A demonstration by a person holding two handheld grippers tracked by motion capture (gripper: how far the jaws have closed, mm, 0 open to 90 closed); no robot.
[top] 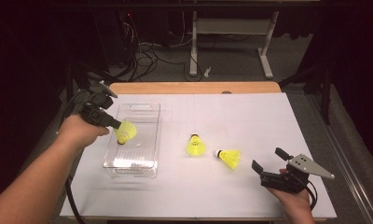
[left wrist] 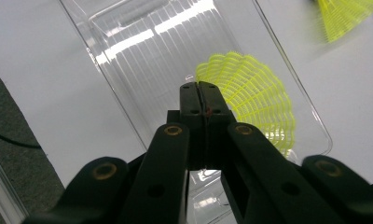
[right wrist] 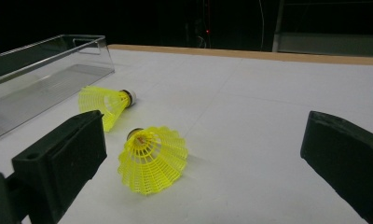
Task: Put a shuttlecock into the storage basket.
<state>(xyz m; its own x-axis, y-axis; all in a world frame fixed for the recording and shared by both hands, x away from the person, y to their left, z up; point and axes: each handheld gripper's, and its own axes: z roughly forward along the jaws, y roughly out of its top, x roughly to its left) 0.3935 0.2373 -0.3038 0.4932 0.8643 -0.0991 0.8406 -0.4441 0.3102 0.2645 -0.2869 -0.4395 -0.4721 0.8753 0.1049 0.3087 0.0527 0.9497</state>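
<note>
Over the clear plastic tray point(top: 137, 107) hangs a yellow shuttlecock point(top: 127, 132), pinched at its skirt rim by my left gripper point(top: 116, 124). In the left gripper view the jaws point(left wrist: 198, 89) are pressed together, with the mesh skirt point(left wrist: 254, 100) fanning out to their right above the ribbed tray floor point(left wrist: 142, 56). Two more yellow shuttlecocks lie on the white table: one upright point(top: 195, 146), one on its side point(top: 229, 158). My right gripper point(top: 268, 158) rests open just right of the lying one point(right wrist: 152, 158), which sits between its jaws' line of sight point(right wrist: 202, 126).
The tray point(right wrist: 49, 70) stands left of centre on the white table sheet point(top: 250, 116). A wooden edge point(top: 194, 87) runs along the far side. Beyond it are dark floor, cables and a desk frame point(top: 231, 28).
</note>
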